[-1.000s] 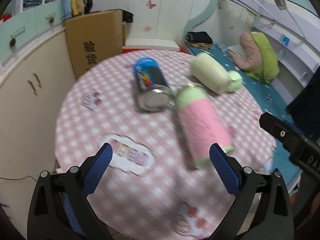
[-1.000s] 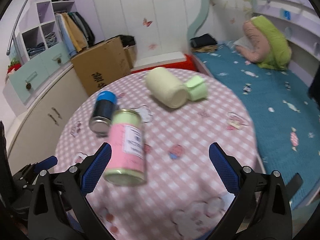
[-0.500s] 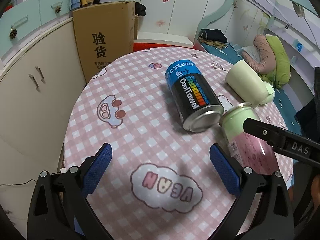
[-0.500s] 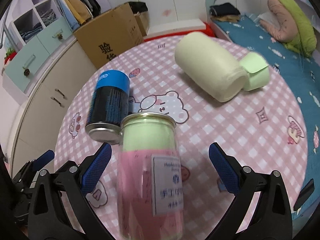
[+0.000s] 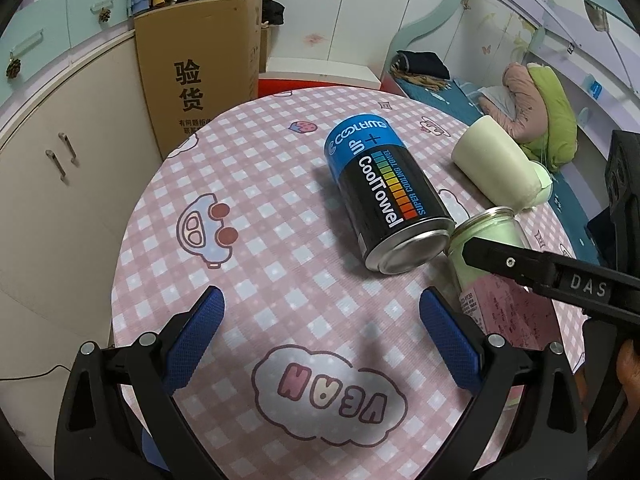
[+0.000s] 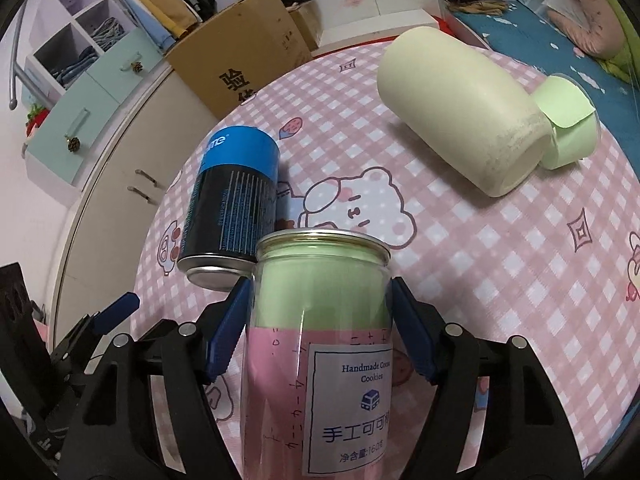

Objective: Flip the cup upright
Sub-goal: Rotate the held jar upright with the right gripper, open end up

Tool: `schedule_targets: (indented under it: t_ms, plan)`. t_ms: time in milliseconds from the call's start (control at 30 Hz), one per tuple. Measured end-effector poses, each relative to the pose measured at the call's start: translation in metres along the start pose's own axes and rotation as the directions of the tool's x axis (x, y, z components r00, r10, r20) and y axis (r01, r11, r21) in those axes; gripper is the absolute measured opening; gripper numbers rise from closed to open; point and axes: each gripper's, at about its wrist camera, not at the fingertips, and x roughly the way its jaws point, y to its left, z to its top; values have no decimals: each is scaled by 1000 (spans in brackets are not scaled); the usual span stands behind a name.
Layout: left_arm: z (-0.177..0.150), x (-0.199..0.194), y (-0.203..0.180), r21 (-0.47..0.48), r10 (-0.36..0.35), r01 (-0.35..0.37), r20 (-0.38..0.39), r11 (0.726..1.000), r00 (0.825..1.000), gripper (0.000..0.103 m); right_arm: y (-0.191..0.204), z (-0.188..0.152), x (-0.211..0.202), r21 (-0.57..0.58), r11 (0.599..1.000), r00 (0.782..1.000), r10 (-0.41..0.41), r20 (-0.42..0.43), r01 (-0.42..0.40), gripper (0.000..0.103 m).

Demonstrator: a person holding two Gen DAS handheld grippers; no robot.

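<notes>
A clear pink-and-green cookie jar [image 6: 320,344] lies on its side on the round pink checked table [image 6: 500,260]. My right gripper [image 6: 320,332] is shut on the jar, one blue pad on each side near its metal rim. The jar also shows at the right of the left wrist view [image 5: 492,280], with a right gripper finger across it. My left gripper [image 5: 320,336] is open and empty, above the table's near part.
A blue-and-black CoolTowel can [image 5: 384,196] lies on its side touching the jar's rim. A cream bottle [image 6: 460,112] with a green cap lies farther back. A cardboard box [image 5: 200,64] and cupboards stand left, a bed [image 6: 540,28] right.
My right gripper has moved forward around the jar and shut on it. My left gripper has drifted slightly closer to the table and stays open.
</notes>
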Motion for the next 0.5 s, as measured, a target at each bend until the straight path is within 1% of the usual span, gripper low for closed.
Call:
schedule_targets:
  t_ms: [267, 500]
  plan:
    - [2, -8, -10, 11, 8, -8, 18, 1000, 1000, 94, 2, -6, -40, -53, 996, 991, -64, 117, 70, 70]
    - [2, -22, -16, 15, 14, -14, 45, 1000, 999, 94, 7, -14, -73, -88, 985, 964, -122, 235, 146, 70]
